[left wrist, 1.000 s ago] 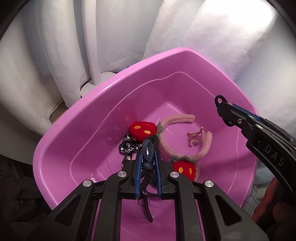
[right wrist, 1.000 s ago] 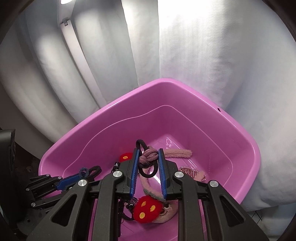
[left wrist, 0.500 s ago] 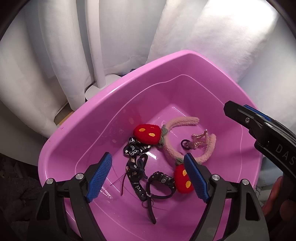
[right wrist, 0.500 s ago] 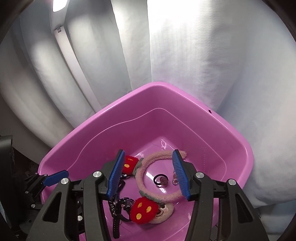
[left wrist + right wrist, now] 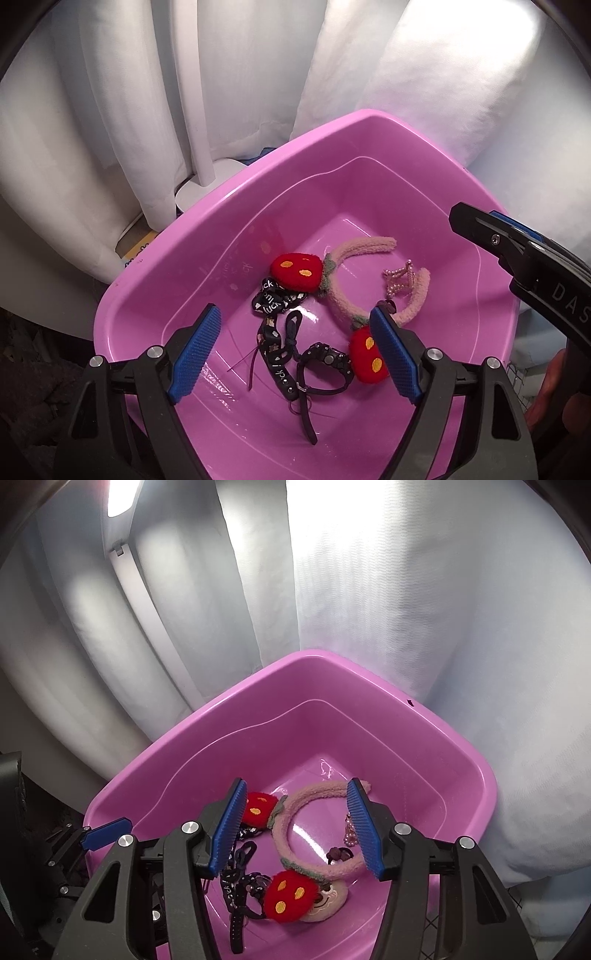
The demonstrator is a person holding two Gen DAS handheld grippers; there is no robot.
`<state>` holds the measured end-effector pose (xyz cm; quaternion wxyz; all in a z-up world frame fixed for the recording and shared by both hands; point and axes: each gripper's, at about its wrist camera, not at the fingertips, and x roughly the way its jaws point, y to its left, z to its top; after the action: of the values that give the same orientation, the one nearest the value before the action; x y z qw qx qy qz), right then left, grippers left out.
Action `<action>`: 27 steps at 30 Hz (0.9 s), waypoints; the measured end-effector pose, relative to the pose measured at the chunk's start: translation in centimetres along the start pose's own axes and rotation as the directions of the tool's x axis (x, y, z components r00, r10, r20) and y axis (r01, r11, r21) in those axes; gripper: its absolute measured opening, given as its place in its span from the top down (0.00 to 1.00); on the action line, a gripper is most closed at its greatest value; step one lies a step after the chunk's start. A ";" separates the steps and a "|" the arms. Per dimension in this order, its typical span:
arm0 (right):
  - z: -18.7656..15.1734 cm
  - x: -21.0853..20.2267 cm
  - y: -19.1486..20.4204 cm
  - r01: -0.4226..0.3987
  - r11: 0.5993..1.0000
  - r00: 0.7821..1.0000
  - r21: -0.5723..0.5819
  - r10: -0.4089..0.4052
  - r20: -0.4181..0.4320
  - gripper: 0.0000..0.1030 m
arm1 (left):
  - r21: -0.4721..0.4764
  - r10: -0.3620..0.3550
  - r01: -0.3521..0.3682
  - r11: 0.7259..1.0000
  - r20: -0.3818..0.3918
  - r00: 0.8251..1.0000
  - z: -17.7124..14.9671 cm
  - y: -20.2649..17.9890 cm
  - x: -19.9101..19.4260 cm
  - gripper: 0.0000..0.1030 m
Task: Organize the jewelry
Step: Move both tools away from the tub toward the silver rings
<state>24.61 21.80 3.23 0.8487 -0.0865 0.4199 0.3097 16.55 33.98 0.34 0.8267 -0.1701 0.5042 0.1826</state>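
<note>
L-wrist | both claws [image 5: 295, 354] [image 5: 295, 825] agape, empty | above pink tub [image 5: 373, 122] rim

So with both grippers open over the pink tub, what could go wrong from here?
1. The black watch, printed ribbon and dark cord overlap, so the left gripper may lift several at once.
2. The small hair tie and beaded piece lie against the fuzzy strawberry headband; the right gripper could snag the headband instead.
</note>
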 end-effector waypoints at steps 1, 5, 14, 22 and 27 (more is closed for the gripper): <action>0.0 0.0 0.0 0.001 1.000 1.000 0.002 -0.001 0.000 0.47 | 0.001 -0.001 0.001 1.000 -0.001 1.000 0.0 0.0 0.0 0.21; -0.1 -0.1 0.1 0.003 1.000 1.000 0.005 -0.003 -0.001 0.47 | 0.006 -0.004 0.004 1.000 -0.001 1.000 0.0 -0.1 -0.2 0.21; -0.5 -0.3 0.3 0.003 1.000 1.000 0.006 -0.003 0.000 0.47 | 0.008 0.001 -0.001 1.000 0.010 1.000 -0.2 -0.1 -0.9 0.21; -1.0 -0.9 0.6 -0.005 1.000 1.000 0.013 0.005 0.012 0.46 | 0.019 0.011 -0.012 1.000 0.040 0.999 -0.2 0.2 -2.1 0.21; -1.3 -1.6 0.7 -0.008 1.000 1.000 0.024 0.008 0.025 0.45 | 0.025 0.011 -0.013 1.000 0.067 0.998 -0.2 0.4 -3.2 0.20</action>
<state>22.58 21.10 3.70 0.8536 -0.0706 0.4135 0.3089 14.82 33.80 3.08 0.8440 -0.1506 0.4796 0.1867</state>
